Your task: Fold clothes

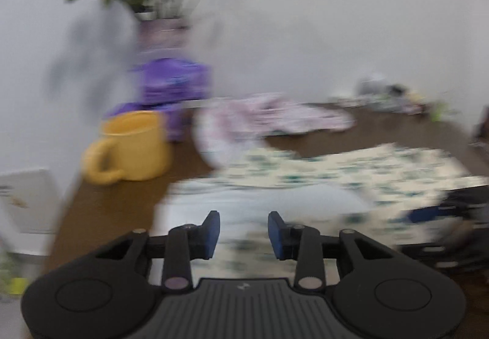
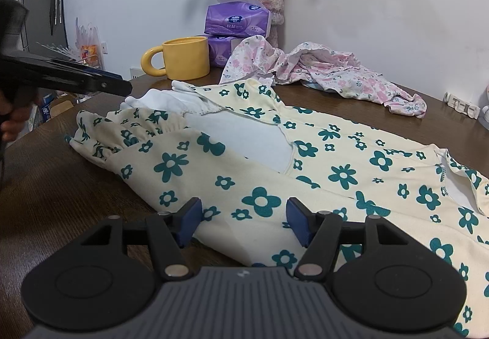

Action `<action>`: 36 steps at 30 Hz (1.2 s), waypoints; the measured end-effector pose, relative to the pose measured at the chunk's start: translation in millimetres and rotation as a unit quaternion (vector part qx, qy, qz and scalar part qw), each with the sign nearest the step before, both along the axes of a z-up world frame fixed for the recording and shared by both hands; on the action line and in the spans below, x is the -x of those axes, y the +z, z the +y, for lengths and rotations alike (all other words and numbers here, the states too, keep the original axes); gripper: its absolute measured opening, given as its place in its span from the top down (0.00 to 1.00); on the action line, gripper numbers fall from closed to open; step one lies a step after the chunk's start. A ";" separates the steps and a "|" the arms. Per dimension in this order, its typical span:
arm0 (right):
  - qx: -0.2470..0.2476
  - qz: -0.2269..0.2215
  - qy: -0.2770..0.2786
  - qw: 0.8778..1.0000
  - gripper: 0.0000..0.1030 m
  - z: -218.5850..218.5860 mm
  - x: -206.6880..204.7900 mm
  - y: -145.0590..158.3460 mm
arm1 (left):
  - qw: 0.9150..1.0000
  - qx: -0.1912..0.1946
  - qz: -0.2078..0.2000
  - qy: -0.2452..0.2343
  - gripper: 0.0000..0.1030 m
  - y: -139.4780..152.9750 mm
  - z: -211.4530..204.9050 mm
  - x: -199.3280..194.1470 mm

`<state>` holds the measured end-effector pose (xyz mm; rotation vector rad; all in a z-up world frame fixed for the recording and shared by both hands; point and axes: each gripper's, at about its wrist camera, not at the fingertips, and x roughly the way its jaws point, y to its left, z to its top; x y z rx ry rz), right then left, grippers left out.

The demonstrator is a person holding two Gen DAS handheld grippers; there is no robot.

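While the cream garment with teal flowers (image 2: 305, 162) is lying spread across the middle of the brown desk (image 2: 55, 186), the right tool (image 2: 244, 220) is being held released just above its near edge, nothing clamped. The left tool (image 1: 244, 230), released and empty too, is being held over the garment's left end. A pink floral garment (image 2: 321, 70) is lying bunched toward the far edge, beside a yellow mug (image 2: 186, 58).

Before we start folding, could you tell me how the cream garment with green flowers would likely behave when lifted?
The cream garment would probably flop and drape: it already lies wrinkled and bunched at its cuffs. It looks thin, so likely light.
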<state>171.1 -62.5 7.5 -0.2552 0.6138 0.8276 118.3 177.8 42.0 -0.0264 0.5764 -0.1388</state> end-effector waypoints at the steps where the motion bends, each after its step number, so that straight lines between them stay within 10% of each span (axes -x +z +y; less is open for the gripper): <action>1: 0.000 0.000 0.000 1.000 0.39 0.0 0.0 0.0 | 1.000 0.007 0.004 -0.014 0.68 -2.8 -10.4 3.2; 19: 0.001 -0.001 0.001 1.000 0.39 -0.2 -0.1 -0.3 | 0.987 -0.062 0.036 0.144 0.90 -27.6 52.0 17.7; 21: 0.001 -0.001 0.001 1.000 0.39 -0.3 -0.1 -0.4 | 0.991 -0.033 0.024 0.129 0.84 -16.8 54.8 27.1; 23: 0.001 -0.001 0.001 1.000 0.39 -0.3 0.0 -0.5 | 0.997 -0.021 0.019 0.078 0.49 -8.6 43.0 37.9; 30: 0.001 -0.001 0.001 1.000 0.39 -0.2 0.2 -0.7 | 0.989 -0.141 0.049 -0.018 0.44 -24.0 -10.5 36.2; 36: 0.001 -0.001 0.001 1.000 0.39 -0.3 0.3 -0.8 | 0.982 -0.180 0.059 0.012 0.89 -33.4 -1.1 19.9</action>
